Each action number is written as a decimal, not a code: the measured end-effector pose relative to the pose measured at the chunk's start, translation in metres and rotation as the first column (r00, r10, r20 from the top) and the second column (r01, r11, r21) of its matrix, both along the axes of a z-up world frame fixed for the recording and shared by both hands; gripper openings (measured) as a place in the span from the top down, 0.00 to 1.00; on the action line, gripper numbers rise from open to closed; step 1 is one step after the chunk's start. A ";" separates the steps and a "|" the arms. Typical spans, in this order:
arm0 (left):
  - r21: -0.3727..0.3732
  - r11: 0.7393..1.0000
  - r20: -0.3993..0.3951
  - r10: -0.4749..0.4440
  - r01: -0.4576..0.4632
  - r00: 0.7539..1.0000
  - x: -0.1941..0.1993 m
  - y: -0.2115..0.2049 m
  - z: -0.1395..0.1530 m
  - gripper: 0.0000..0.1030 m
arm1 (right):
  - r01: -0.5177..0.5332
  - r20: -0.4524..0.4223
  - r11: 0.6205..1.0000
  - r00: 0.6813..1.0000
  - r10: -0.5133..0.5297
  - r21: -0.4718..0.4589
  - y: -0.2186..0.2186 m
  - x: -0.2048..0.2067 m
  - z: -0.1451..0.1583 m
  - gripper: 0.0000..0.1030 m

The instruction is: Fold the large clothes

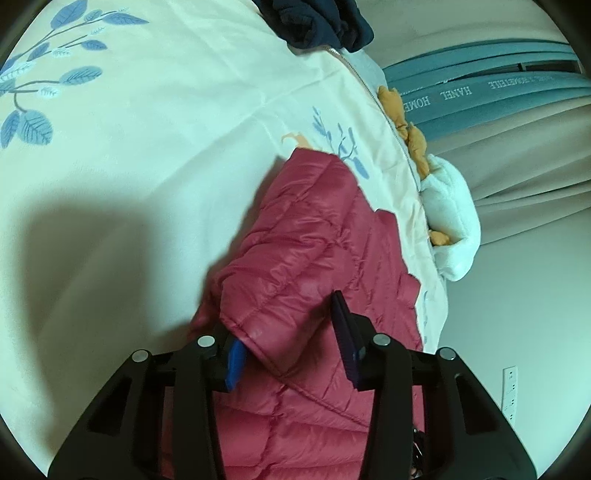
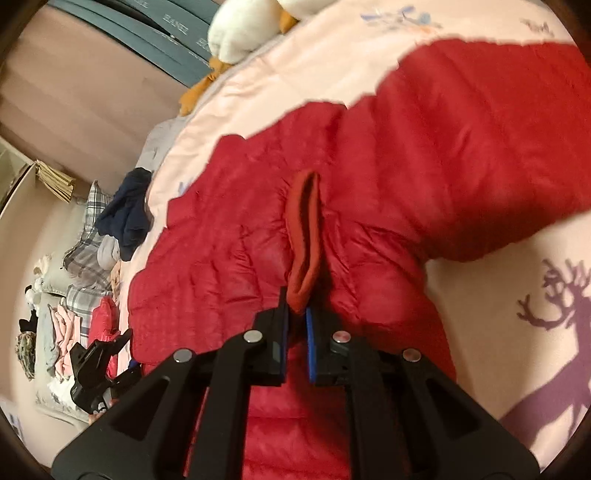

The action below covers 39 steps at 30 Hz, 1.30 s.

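right gripper (image 2: 296,314) angled down, clamped on red jacket's knit cuff (image 2: 304,236) | left gripper (image 1: 291,332) angled down, jaws apart astride quilted jacket (image 1: 314,240) edge, unpinched | jacket spread on floral bedspread (image 1: 147,129) | stuffed toy (image 1: 450,221) beyond

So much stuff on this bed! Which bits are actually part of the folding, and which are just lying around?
Part of the job:
- red quilted jacket
- its cuff, pinched by the right gripper
- left gripper, jaws around a jacket edge

Just lying about:
- dark blue garment
- white and orange plush toy
- floral bedspread
- heap of clothes beside the bed
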State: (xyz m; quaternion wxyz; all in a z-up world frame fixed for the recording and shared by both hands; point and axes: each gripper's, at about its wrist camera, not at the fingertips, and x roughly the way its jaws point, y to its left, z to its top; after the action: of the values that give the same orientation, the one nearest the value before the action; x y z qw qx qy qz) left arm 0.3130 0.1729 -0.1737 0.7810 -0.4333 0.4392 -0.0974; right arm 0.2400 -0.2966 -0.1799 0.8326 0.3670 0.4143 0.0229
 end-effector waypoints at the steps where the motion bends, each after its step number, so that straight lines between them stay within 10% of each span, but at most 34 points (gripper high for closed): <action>1: 0.012 1.000 0.000 -0.005 0.005 1.000 -0.001 0.000 0.001 0.57 | -0.006 -0.002 1.000 1.000 0.006 -0.008 0.000 -0.001 0.001 0.92; 10: 0.248 0.965 0.014 -0.090 0.084 0.996 -0.025 -0.006 0.040 0.56 | -0.012 0.079 0.978 0.996 0.030 -0.210 0.005 -0.029 0.051 0.67; 19: 0.567 0.807 0.081 -0.252 0.163 0.964 -0.030 -0.063 0.083 0.49 | -0.134 0.095 0.900 0.977 0.189 -0.415 0.060 -0.010 0.067 0.64; 30: 0.762 0.588 -0.051 -0.364 0.271 0.930 -0.011 -0.138 0.037 0.48 | -0.237 -0.038 0.807 0.965 0.258 -0.541 0.098 0.031 0.026 0.61; 39: 0.786 0.552 -0.064 -0.374 0.278 0.925 -0.009 -0.144 0.025 0.46 | -0.253 -0.050 0.808 0.962 0.268 -0.531 0.096 0.033 0.010 0.60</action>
State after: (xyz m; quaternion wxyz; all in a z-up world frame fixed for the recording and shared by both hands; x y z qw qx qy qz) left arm 0.3041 0.0284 -0.1490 0.8815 0.0460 0.4656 -0.0632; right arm 0.2727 -0.2005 -0.1699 0.8959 0.0607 0.4393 0.0260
